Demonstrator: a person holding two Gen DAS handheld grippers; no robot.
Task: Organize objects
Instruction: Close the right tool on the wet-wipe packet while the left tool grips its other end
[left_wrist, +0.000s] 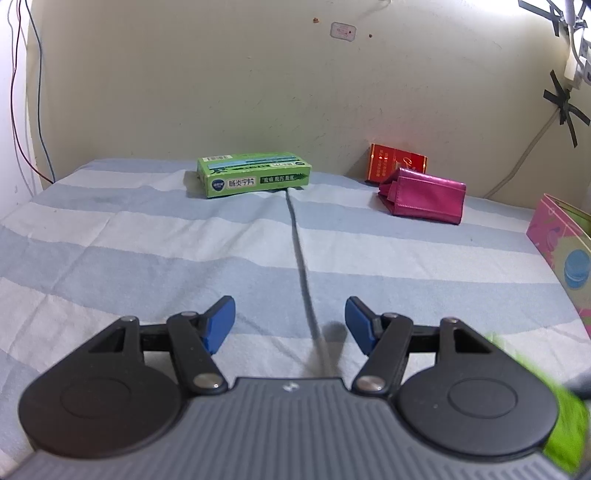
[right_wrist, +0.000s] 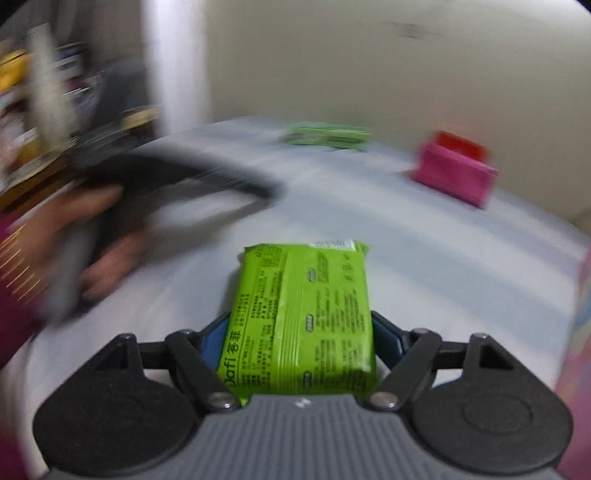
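My right gripper is shut on a bright green wipes pack and holds it above the striped cloth; the view is blurred. My left gripper is open and empty, low over the cloth. A green medicine box lies at the far middle by the wall; it shows blurred in the right wrist view. A magenta wallet lies at the far right, a red cigarette pack stands behind it. Both show in the right wrist view, wallet and red pack.
A blue-and-white striped cloth covers the surface, with a seam down the middle. A pink patterned box stands at the right edge. Cables hang on the wall at left and right. The left hand and gripper blur past.
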